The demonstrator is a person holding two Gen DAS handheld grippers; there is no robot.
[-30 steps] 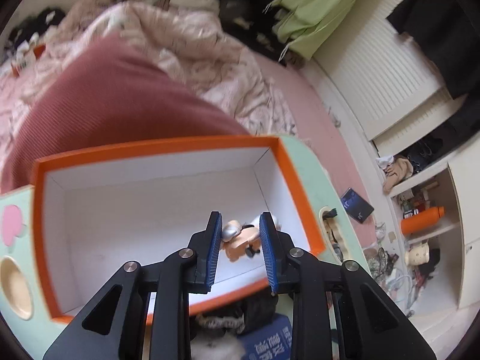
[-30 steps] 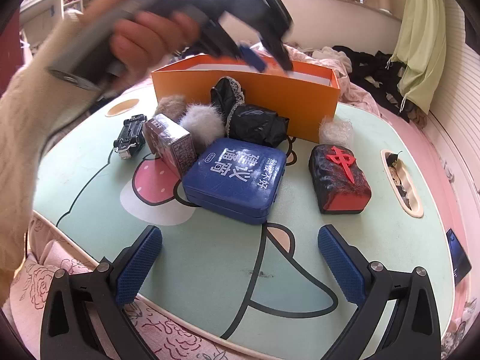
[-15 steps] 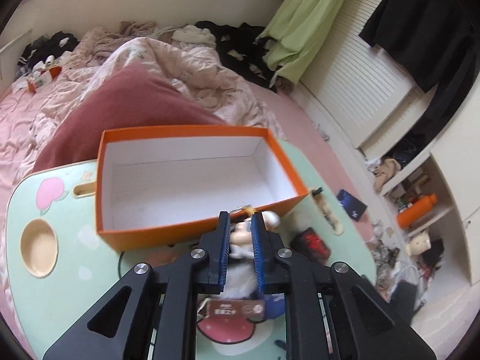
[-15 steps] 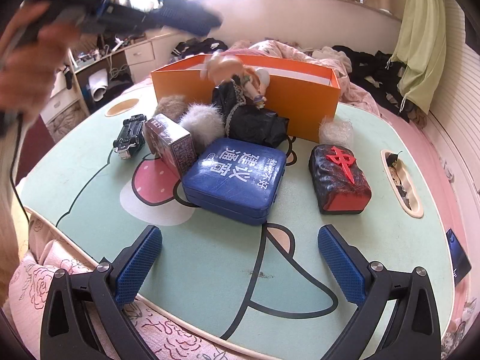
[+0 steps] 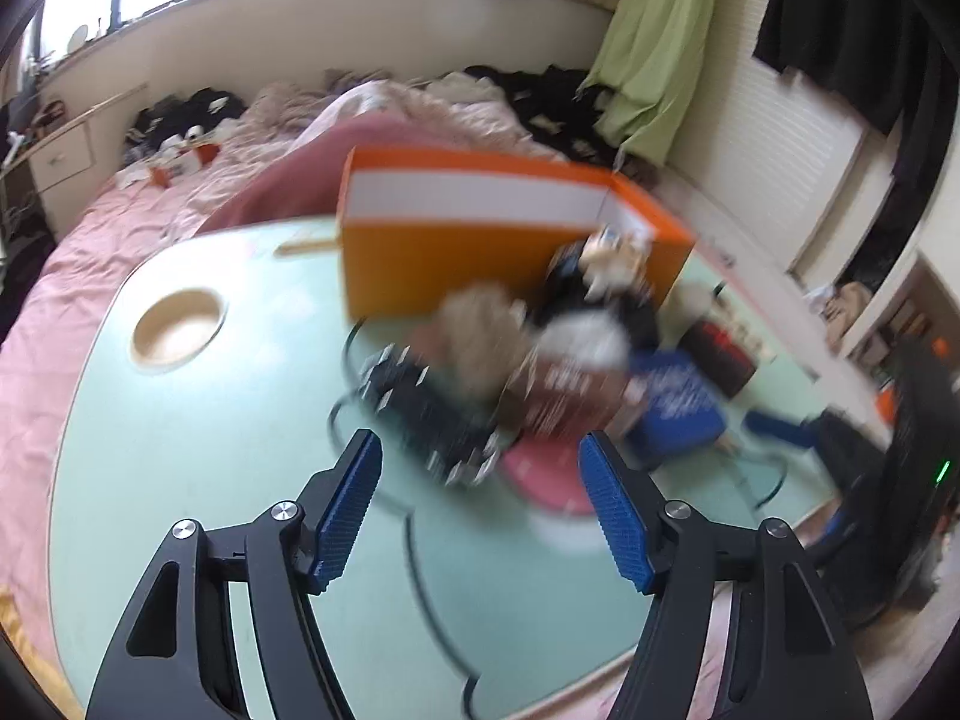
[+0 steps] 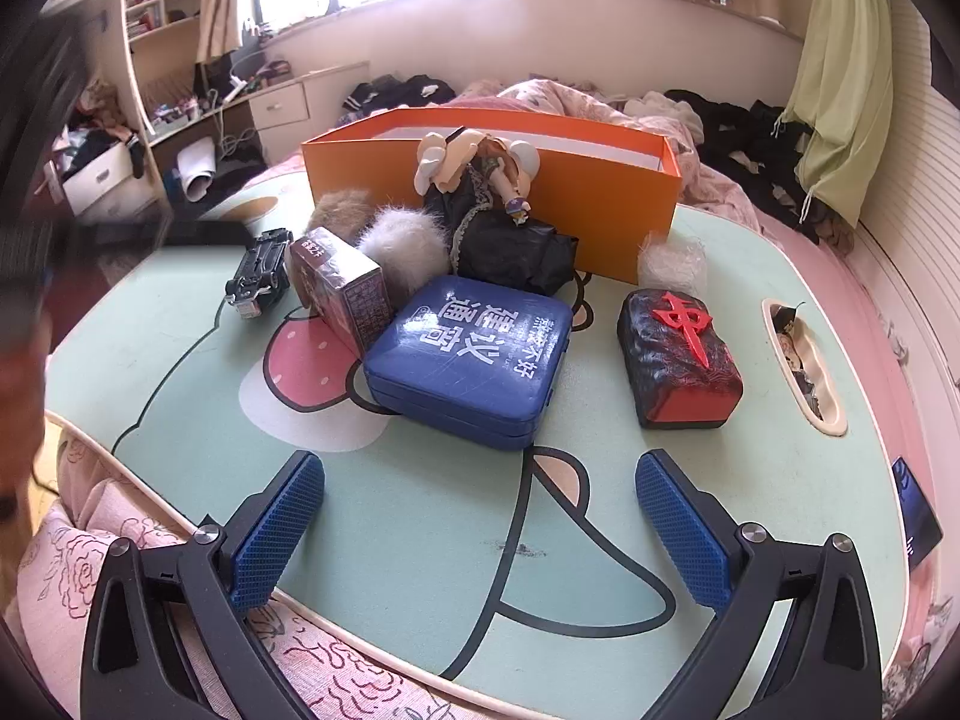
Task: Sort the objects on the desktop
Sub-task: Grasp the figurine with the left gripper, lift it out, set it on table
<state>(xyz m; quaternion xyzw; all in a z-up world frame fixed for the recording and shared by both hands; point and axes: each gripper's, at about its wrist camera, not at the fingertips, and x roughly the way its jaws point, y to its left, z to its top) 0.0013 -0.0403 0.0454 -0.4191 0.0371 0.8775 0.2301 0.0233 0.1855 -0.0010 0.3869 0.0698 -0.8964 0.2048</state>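
Note:
An orange box (image 6: pixel 576 204) stands at the back of the mint table (image 6: pixel 420 570). In front of it lie a doll figure (image 6: pixel 474 165) on a black bundle (image 6: pixel 510 249), two fur balls (image 6: pixel 405 246), a small carton (image 6: pixel 342 285), a black toy car (image 6: pixel 259 273), a blue case (image 6: pixel 474 357) and a red-and-black mahjong block (image 6: pixel 678 357). My right gripper (image 6: pixel 480 534) is open and empty near the front edge. My left gripper (image 5: pixel 480 516) is open and empty, low over the table, facing the blurred toy car (image 5: pixel 432 414) and orange box (image 5: pixel 480 252).
A round cup recess (image 5: pixel 177 330) sits in the table's left side and an oblong slot (image 6: pixel 801 360) with small items at its right. A bed with pink bedding (image 5: pixel 384 132) lies behind the table. A phone (image 6: pixel 915 516) lies beyond the right edge.
My left gripper left the box, let the doll go onto the black bundle, opened wide and swung down to the table's left side. The right gripper has not moved.

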